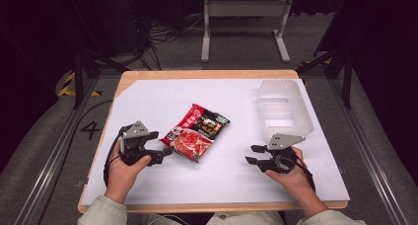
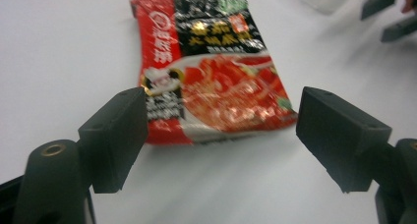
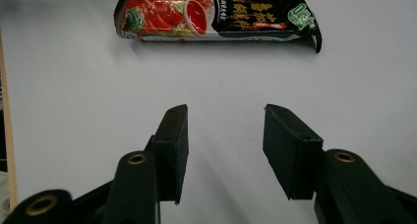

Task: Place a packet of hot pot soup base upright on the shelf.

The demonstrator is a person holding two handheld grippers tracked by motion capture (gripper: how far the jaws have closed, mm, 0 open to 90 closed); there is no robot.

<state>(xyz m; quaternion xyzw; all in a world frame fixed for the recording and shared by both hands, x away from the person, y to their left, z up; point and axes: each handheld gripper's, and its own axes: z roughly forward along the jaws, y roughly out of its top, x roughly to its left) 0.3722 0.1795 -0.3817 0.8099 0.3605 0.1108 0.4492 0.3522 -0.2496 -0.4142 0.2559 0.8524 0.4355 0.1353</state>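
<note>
Looking down from the high view, a red and black noodle packet (image 1: pixel 196 132) lies flat on the white sheet (image 1: pixel 222 180) that covers the wooden table (image 1: pixel 207 74), a little left of the middle. The left gripper (image 1: pixel 166 142) sits just beside the packet's near left edge with its jaws apart and nothing between them. The right gripper (image 1: pixel 253 154) rests well apart from the packet, near the right side, its jaws also apart and empty. A clear plastic bin (image 1: pixel 286 109) stands at the far right of the sheet, beyond the right gripper. On the floor to the left of the table a painted "4" (image 1: pixel 90 130) can be read.

In the left gripper view, the left gripper (image 2: pixel 221 118) has its jaws spread wide, one on each side of the packet's (image 2: pixel 211 71) near end, not pressing on it. The packet shows a red band with white characters down one side, a black panel with gold lettering, and a picture of red noodles; the frame is too blurred to read the writing.

In the right gripper view, the right gripper (image 3: pixel 225 130) has its jaws parted over bare white sheet. The packet (image 3: pixel 216 13) lies farther off at the top, showing a bowl picture, white characters on black and a small green label, none of it legible.
</note>
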